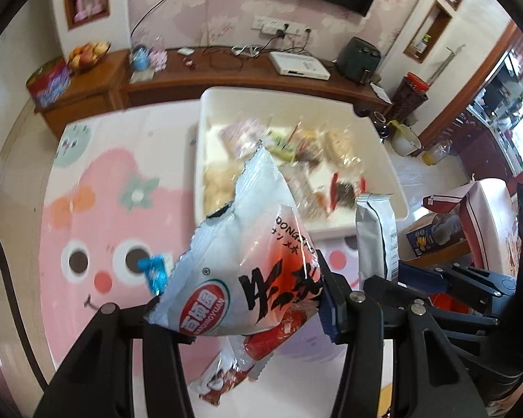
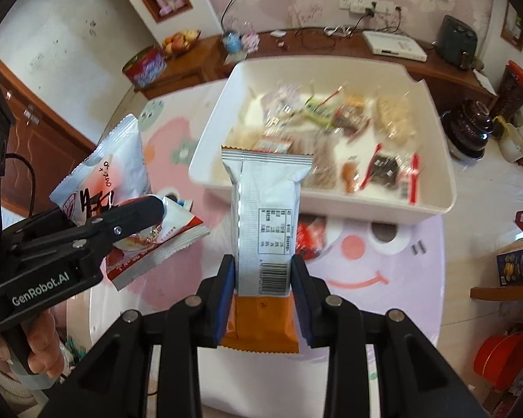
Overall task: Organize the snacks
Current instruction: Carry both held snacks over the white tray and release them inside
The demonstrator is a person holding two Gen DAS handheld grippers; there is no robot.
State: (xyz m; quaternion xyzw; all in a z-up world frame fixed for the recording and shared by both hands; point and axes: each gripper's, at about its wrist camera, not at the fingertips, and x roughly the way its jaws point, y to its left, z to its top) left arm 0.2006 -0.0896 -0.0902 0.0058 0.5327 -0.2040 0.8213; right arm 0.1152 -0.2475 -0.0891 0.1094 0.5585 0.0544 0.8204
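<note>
Right wrist view is showing the right gripper (image 2: 263,271) clamping a silver-and-orange snack bar (image 2: 266,230), its long axis running straight out along the fingers toward the white bin (image 2: 432,188) of mixed snacks, which is lying just beyond and below. Left of it, the left gripper (image 1: 237,299) is pinching a puffy white-and-red snack bag (image 1: 258,254) plus a flatter red-and-white packet (image 1: 226,379) dangling under it; this hand is sitting farther from the bin. Both wrappers are looking crinkly and light.
</note>
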